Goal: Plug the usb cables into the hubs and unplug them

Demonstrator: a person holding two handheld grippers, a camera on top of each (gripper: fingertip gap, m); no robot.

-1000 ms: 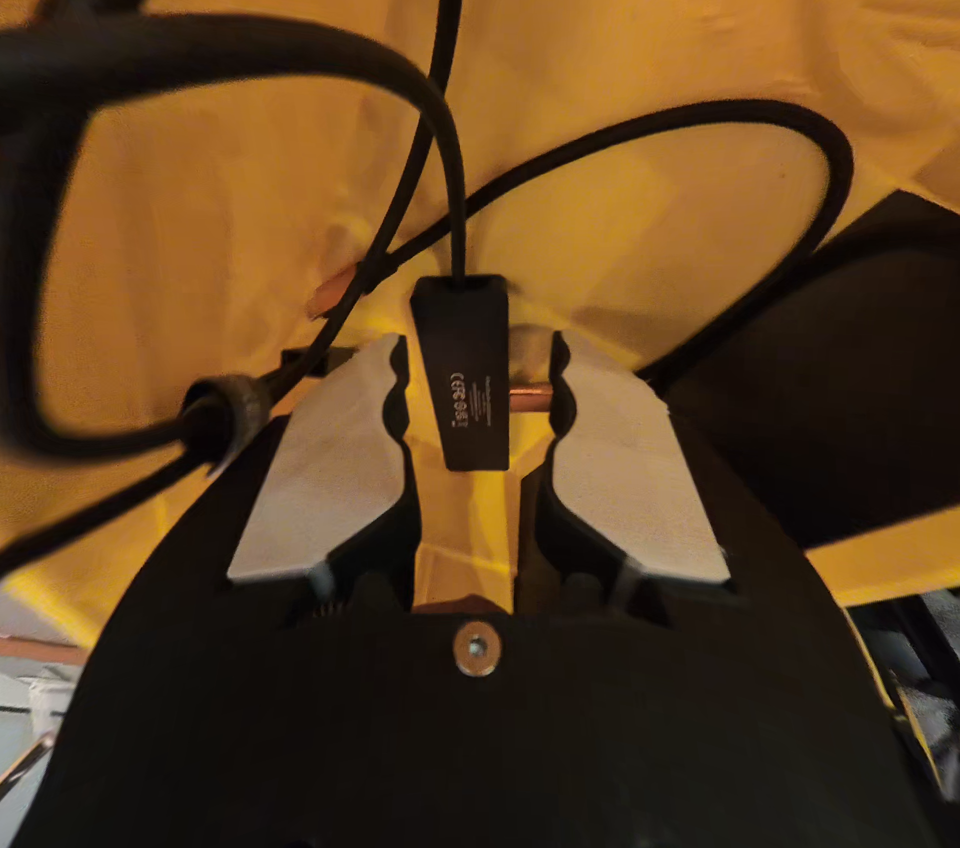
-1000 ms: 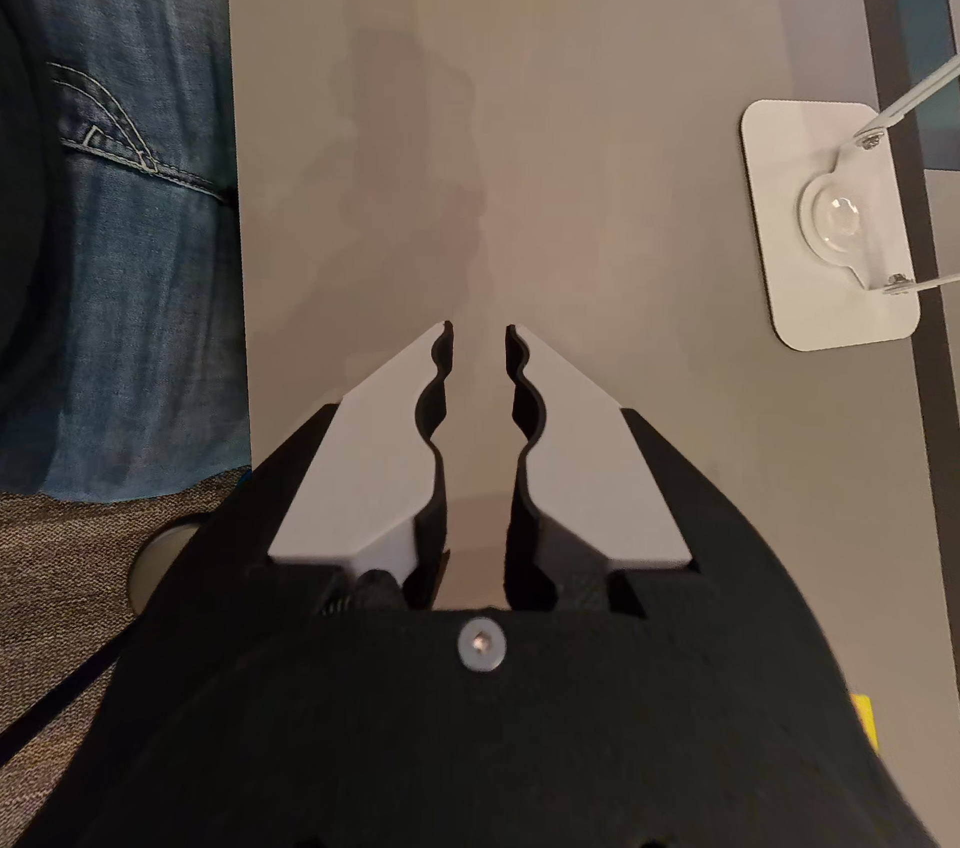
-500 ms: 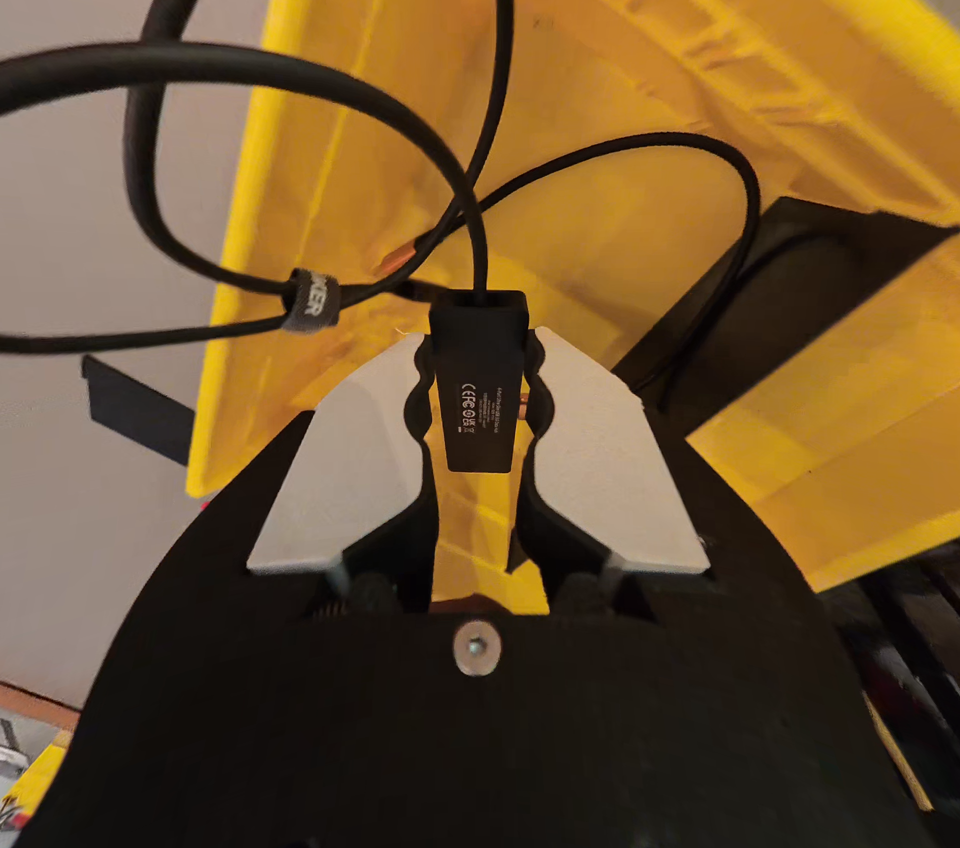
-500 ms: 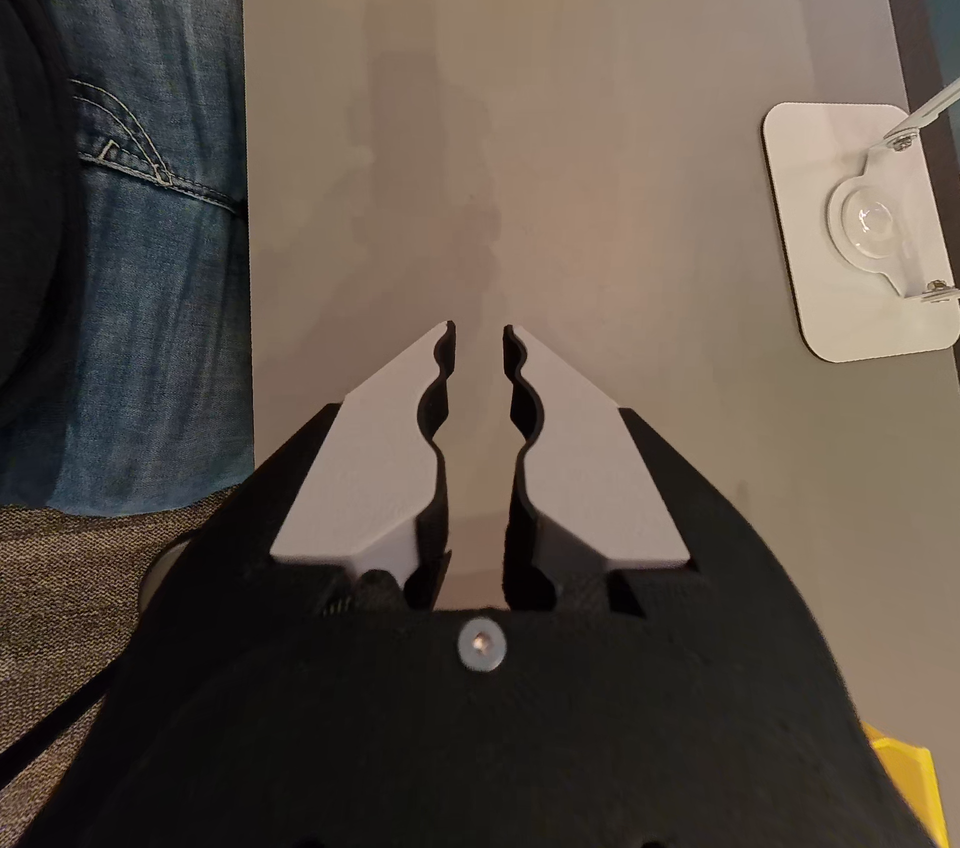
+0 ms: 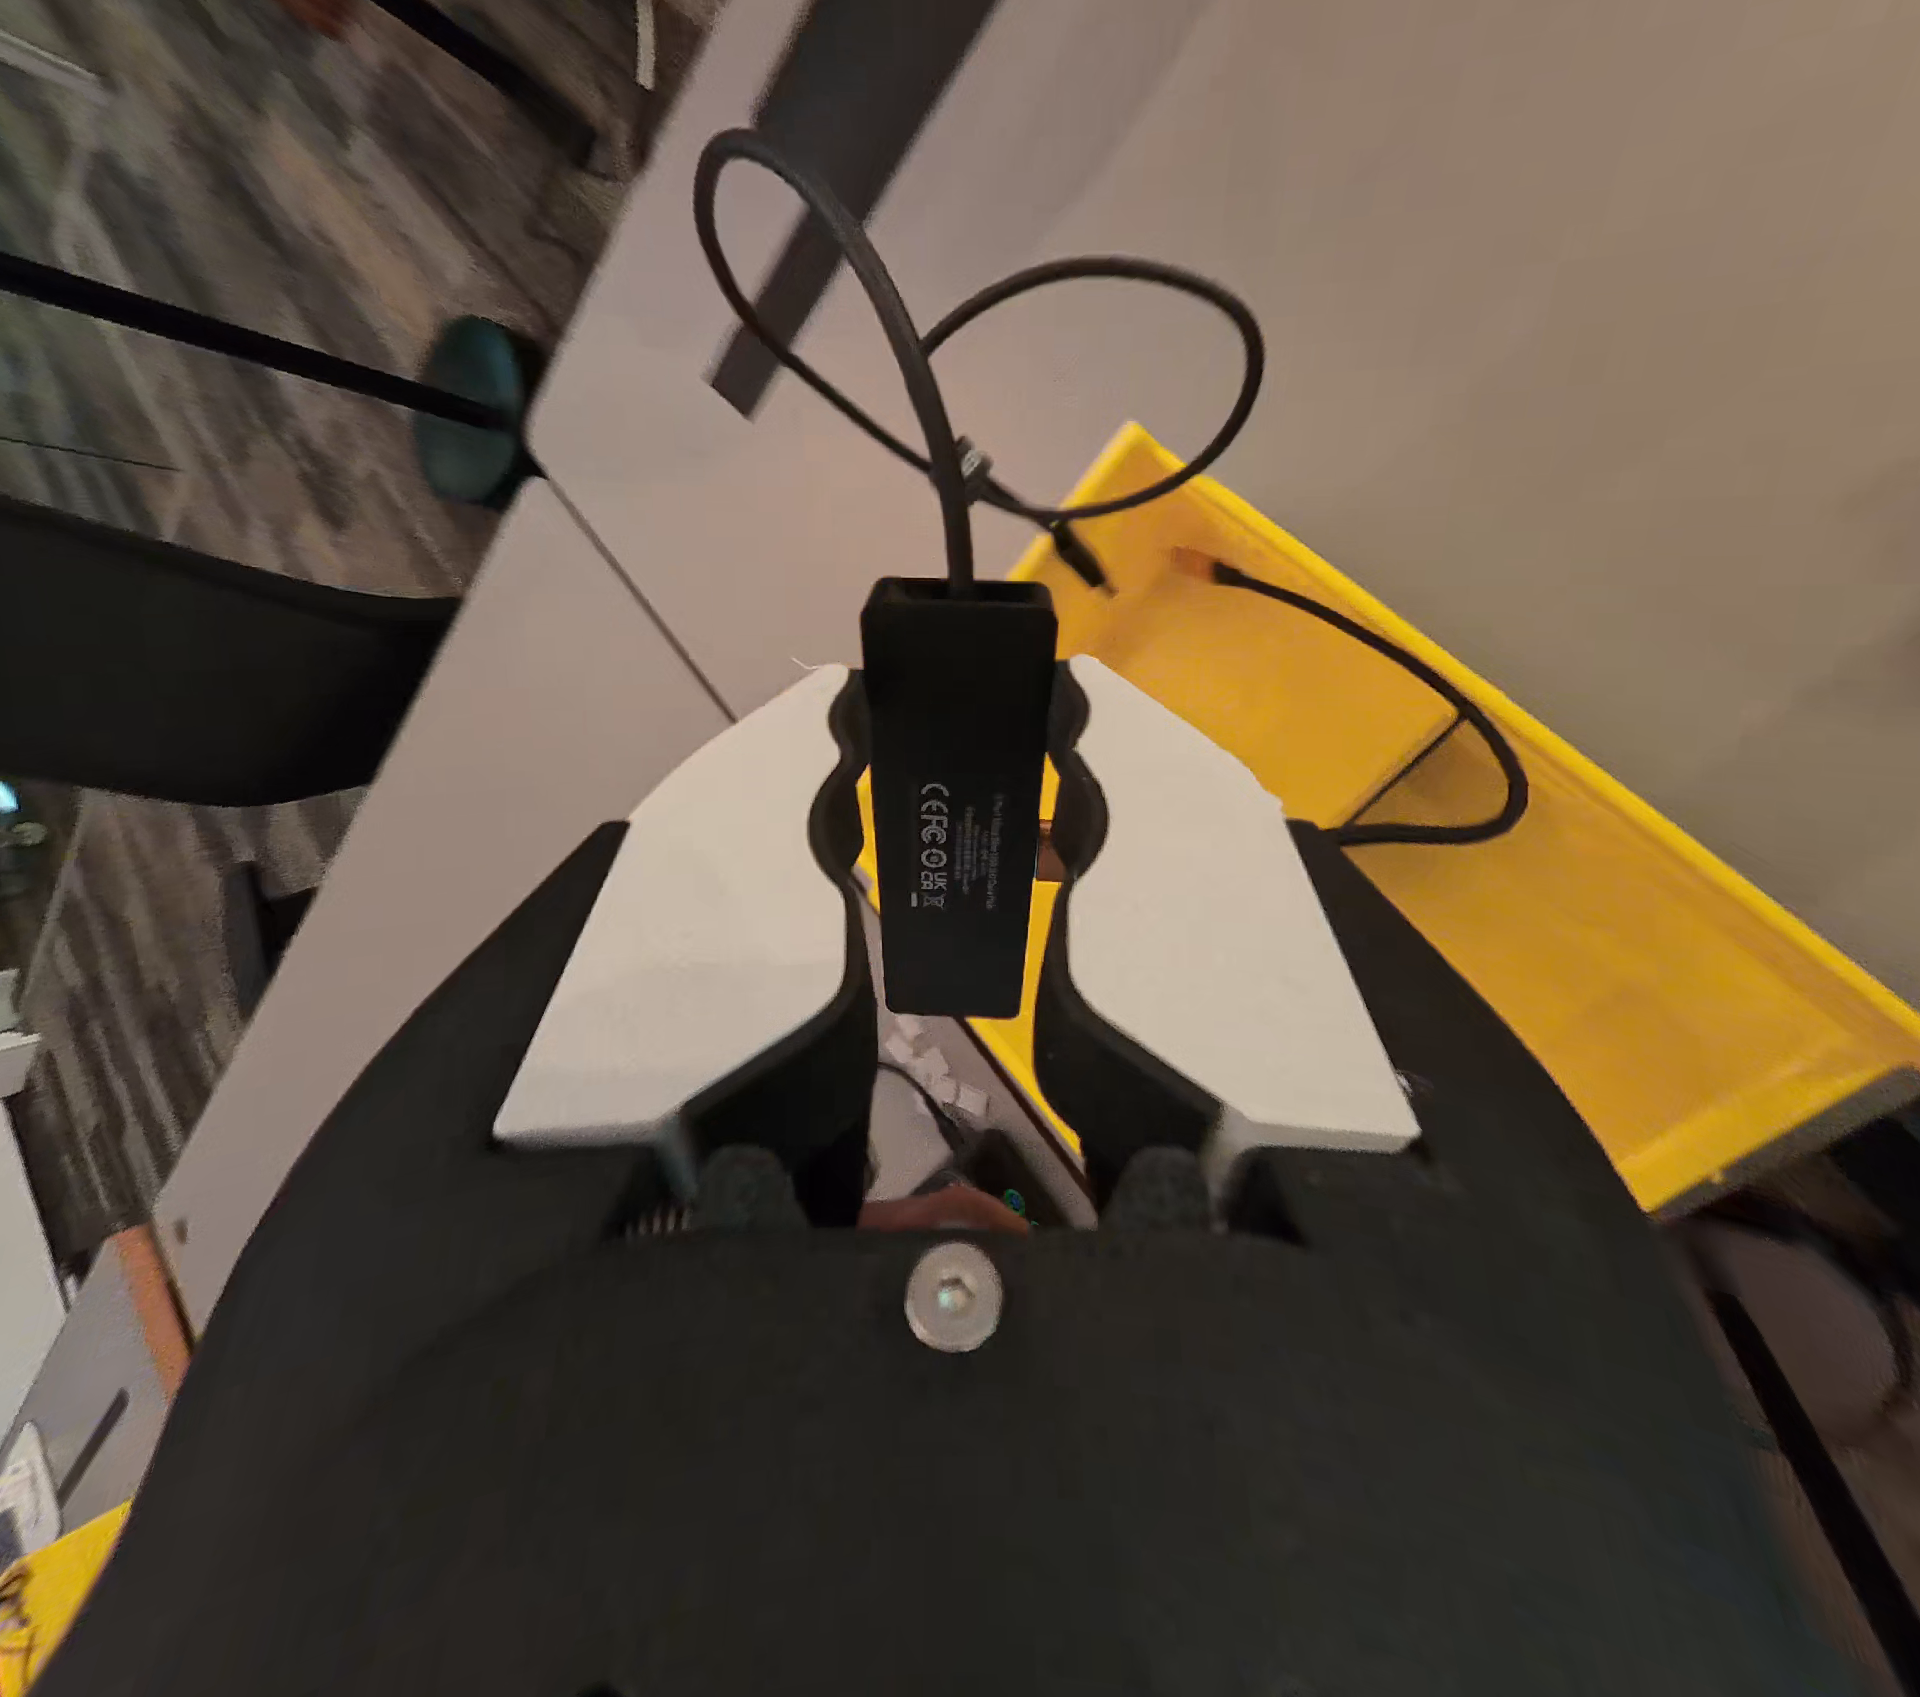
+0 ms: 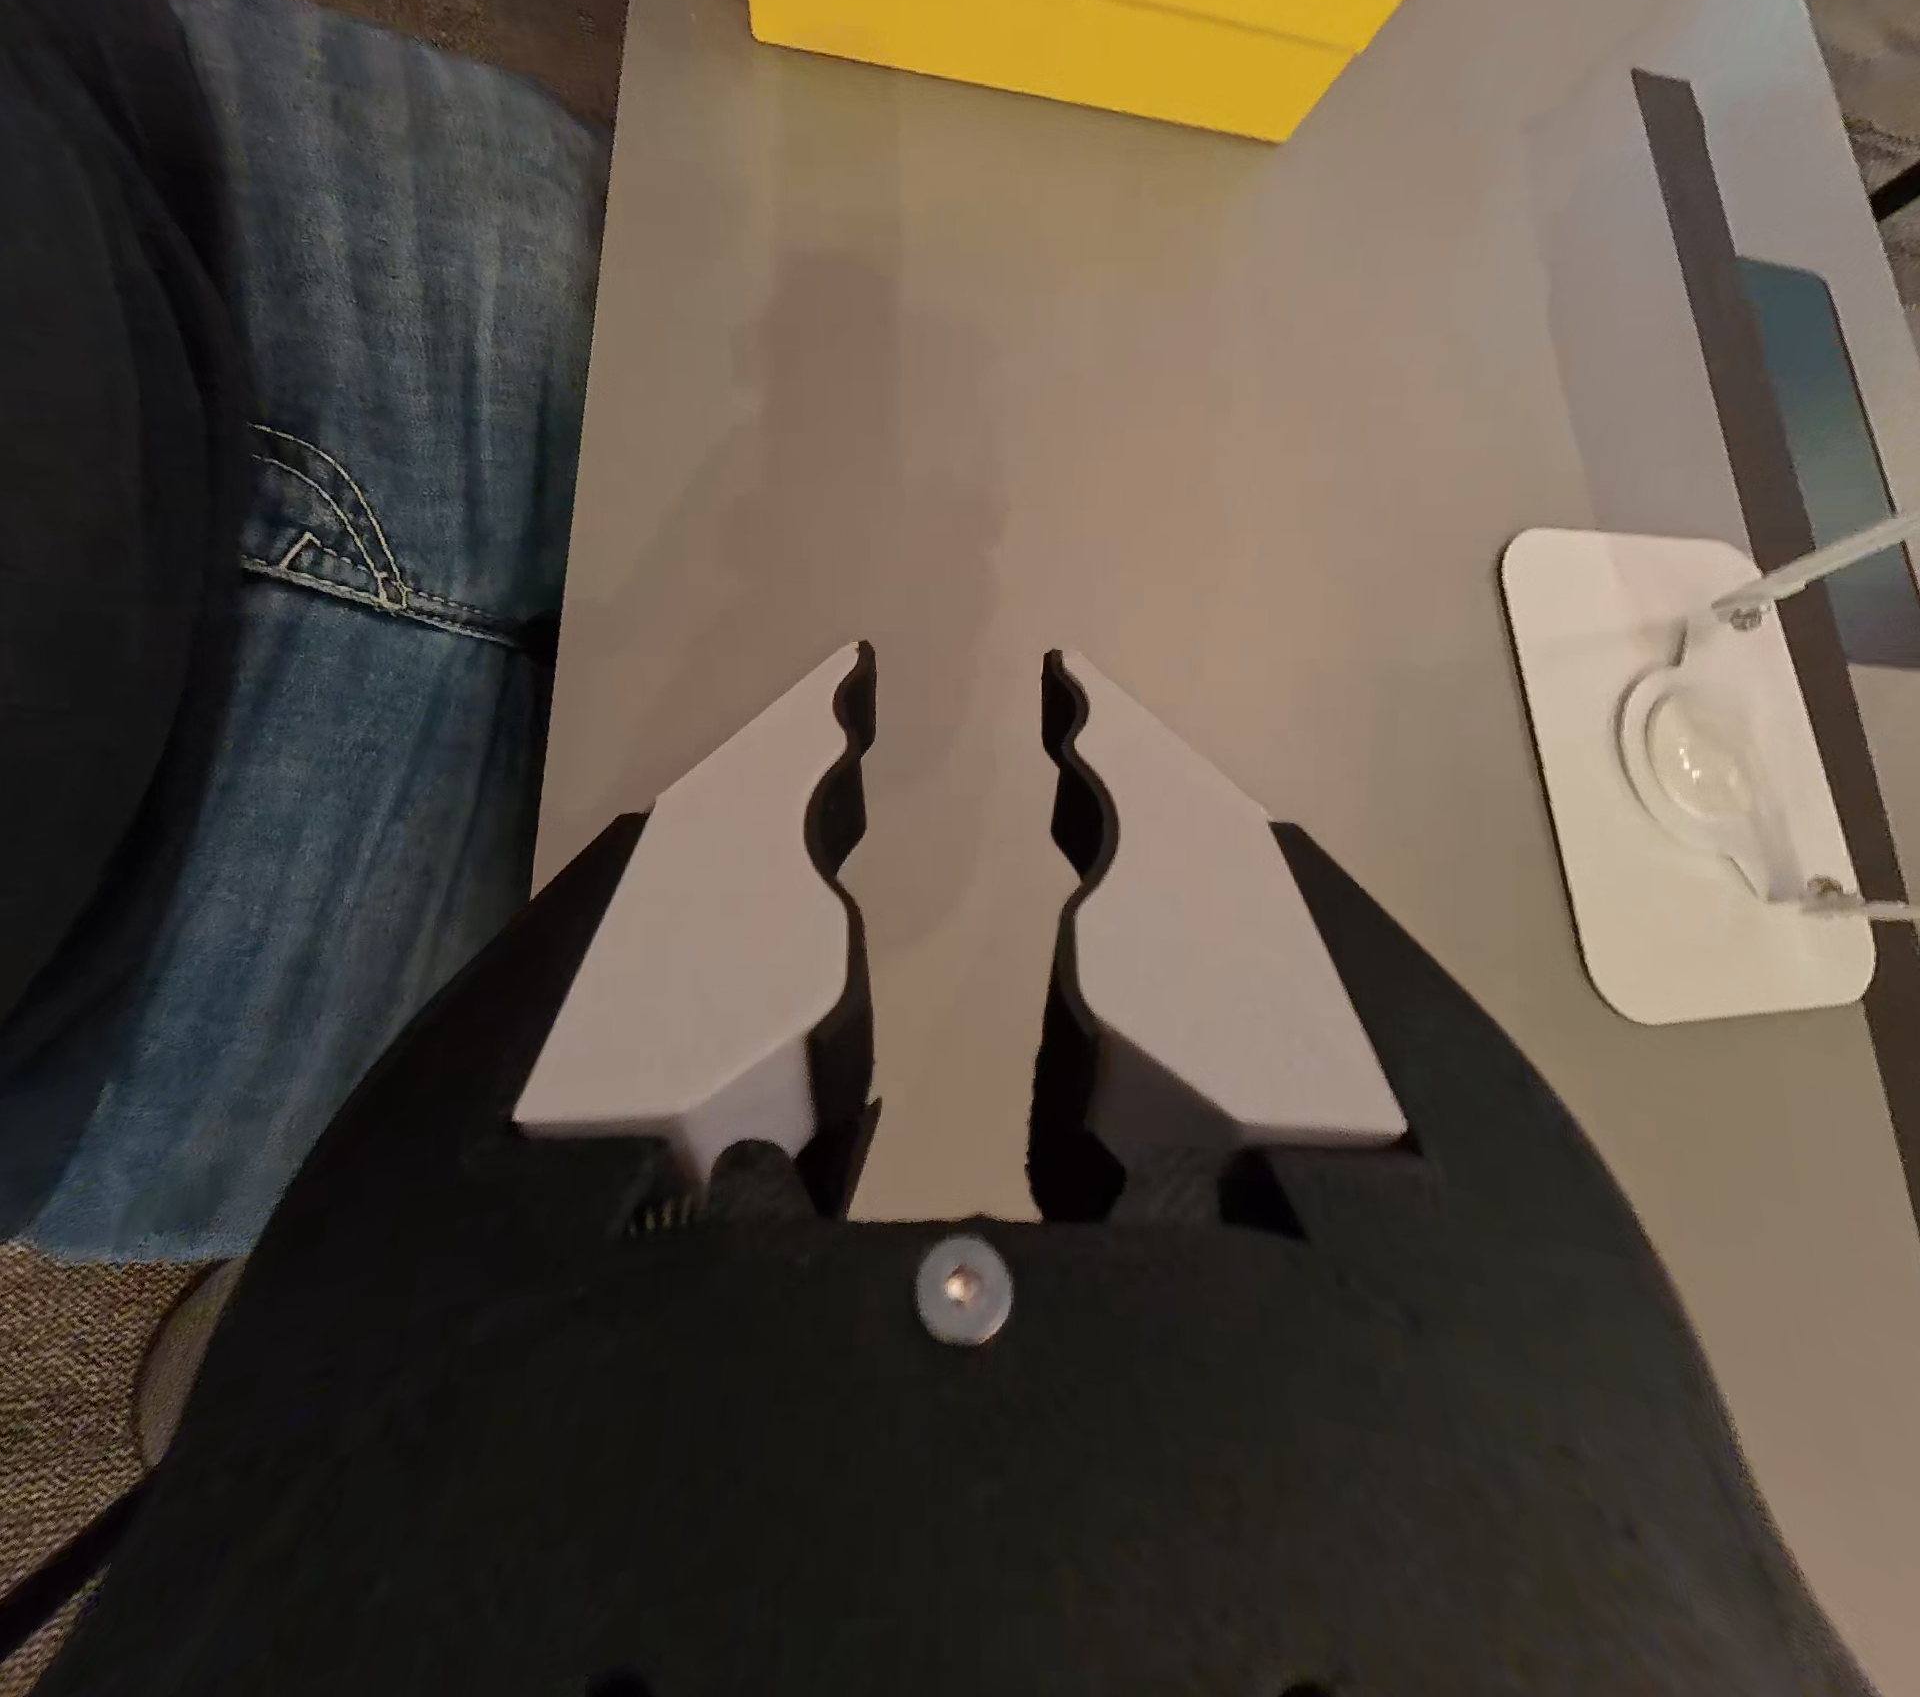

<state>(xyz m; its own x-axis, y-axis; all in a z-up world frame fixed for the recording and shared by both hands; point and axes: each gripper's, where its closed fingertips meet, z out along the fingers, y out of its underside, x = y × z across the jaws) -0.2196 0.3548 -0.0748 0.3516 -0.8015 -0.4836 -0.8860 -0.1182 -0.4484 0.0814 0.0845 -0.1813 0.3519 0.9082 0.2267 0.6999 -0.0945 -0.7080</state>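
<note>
A grey table (image 6: 1039, 400) is seen under both cameras, with patterned carpet beyond its edge and a person's jeans (image 6: 343, 504) along the near side in the right wrist view.

The hub (image 5: 956, 795), a slim black block, is held between the fingers of the left gripper (image 5: 956, 671), which are closed on its two long sides. Its long axis runs straight along the fingers, with one end pointing back toward the camera and the other end passing a little beyond the fingertips. From that far end the hub's own cable (image 5: 914, 317) rises and makes two loops in the air above the table. A second black cable (image 5: 1455, 712) is seen lying over the rim of the yellow bin (image 5: 1507, 868), just to the right of the hub; it cannot be told whether its plug is free or caught.

The right gripper (image 6: 956, 660) is held above the bare table with a clear gap between its jaws, and nothing is between them. The yellow bin lies ahead of it and a white pad (image 6: 1683, 774) with a clear dome to its right.

It is judged that a plug must next be taken by the empty right gripper. The ports of the hub are not clearly shown, so the side to be approached cannot be told.
</note>
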